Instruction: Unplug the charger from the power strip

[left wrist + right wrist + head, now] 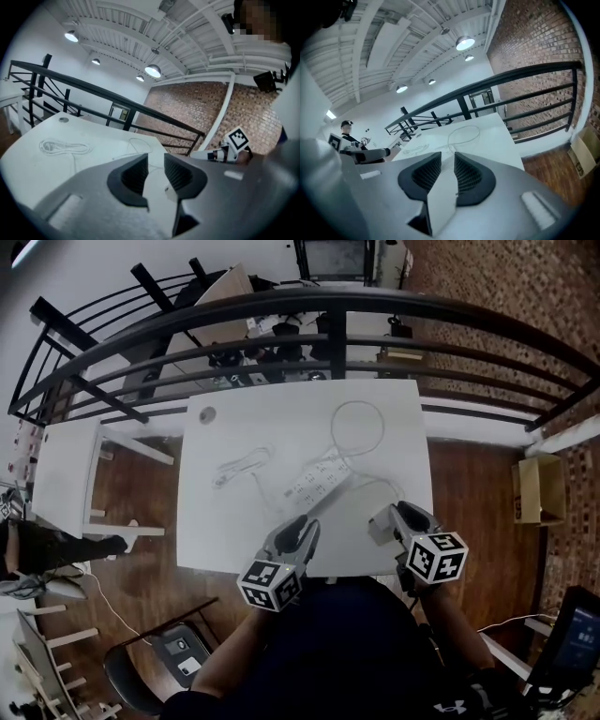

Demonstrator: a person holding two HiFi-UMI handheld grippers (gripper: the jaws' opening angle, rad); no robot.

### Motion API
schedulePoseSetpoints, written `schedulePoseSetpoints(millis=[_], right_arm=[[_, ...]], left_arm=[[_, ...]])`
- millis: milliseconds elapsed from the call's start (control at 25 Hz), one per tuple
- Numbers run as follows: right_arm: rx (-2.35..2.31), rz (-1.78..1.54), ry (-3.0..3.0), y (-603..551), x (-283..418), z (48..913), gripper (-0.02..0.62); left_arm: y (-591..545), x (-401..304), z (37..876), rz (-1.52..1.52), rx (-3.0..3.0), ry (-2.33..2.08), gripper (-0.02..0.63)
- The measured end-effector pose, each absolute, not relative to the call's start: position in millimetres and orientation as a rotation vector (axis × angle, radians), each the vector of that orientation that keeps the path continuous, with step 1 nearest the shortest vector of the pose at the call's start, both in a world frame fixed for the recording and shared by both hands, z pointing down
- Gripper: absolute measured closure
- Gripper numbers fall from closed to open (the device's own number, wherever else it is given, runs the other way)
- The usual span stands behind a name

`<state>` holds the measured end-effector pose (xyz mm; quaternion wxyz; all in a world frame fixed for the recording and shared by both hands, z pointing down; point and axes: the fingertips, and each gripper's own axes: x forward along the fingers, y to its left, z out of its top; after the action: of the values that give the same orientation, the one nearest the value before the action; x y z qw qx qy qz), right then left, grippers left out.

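A white power strip [317,481] lies slantwise in the middle of the white table [225,540]; its cord [357,427] curls into a loop behind it. A bundled white cable [242,467] rests to its left, seen again as the bundled cable [63,147]. Whether a charger sits in the strip I cannot tell. My left gripper [302,527] hovers over the table's near edge just short of the strip, jaws apart with nothing between them [156,171]. My right gripper [382,520] is raised near the strip's right, with a narrow empty gap [447,171]. The cord loop [464,133] lies ahead of it.
A black railing [281,310] curves behind the table. A second white table [66,470] stands at the left, a cardboard box [542,488] on the wooden floor at the right. A small round disc [207,413] lies at the table's far left corner. A chair [169,652] sits near left.
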<state>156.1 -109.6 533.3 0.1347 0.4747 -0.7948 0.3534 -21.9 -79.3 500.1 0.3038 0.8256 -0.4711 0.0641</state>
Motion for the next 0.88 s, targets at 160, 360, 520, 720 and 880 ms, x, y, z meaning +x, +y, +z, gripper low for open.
schedulePoseSetpoints(millis=[160, 360, 520, 720, 880], right_arm=[[1.316, 0.913, -2.481, -110, 139, 477, 0.57], [1.281, 0.731, -2.632, -105, 126, 425, 0.574], [1.306, 0.518, -2.736, -101, 120, 395, 0.58], [1.338, 0.374, -2.795, -91, 110, 378, 0.581], [1.361, 0.316, -2.809, -85, 99, 367, 0.581]], left_arm=[[-81, -9, 466, 0.116, 2.262, -1.269, 0.564], [-74, 7, 415, 0.074, 2.413, -1.302, 0.6], [-66, 13, 379, 0.059, 2.521, -1.318, 0.6], [-55, 12, 363, 0.063, 2.6, -1.312, 0.6], [-51, 6, 366, 0.078, 2.618, -1.274, 0.6]])
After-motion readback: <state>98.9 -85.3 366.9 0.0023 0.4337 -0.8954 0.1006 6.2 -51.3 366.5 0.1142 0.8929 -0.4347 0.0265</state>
